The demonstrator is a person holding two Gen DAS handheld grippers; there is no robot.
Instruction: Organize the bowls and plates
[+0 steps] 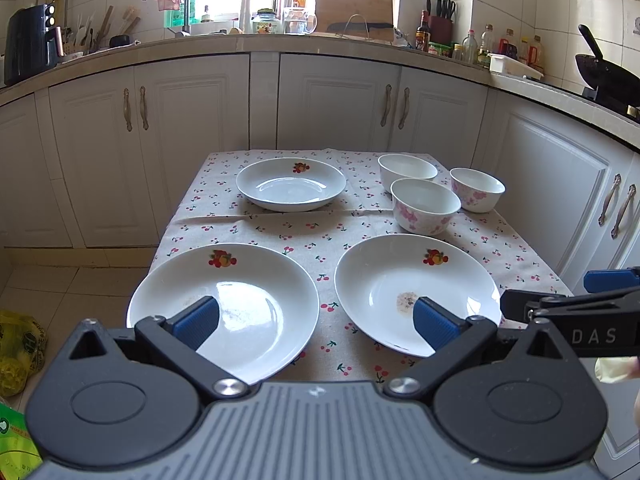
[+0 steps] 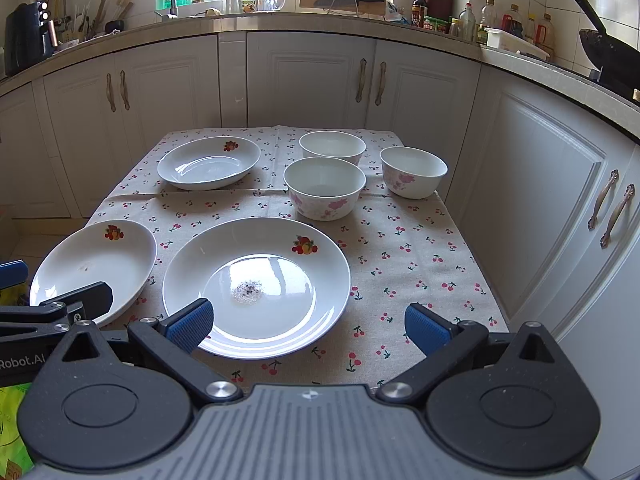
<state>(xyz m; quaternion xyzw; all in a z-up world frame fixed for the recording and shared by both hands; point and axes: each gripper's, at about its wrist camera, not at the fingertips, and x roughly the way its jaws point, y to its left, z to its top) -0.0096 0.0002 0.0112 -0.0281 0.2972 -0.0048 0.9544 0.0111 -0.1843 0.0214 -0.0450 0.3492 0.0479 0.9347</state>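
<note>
Nothing stacked yet; whole task appears left.
Three plates lie apart on table (image 2: pixel 420 248): near-left plate (image 1: pixel 224 304), near-right plate (image 2: pixel 256 284) with crumb patch, far plate (image 2: pixel 208 162).
Three bowls (image 2: pixel 325 187) cluster far right, unnested.
Left gripper (image 1: pixel 316 320) spread wide, empty, hovering near edge.
Right gripper (image 2: pixel 310 324) likewise wide, empty.

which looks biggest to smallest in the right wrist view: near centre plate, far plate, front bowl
1. Near centre plate, though it is also closest to the camera.
2. Far plate.
3. Front bowl.
The plates share one pattern and may be equal in real size.
</note>
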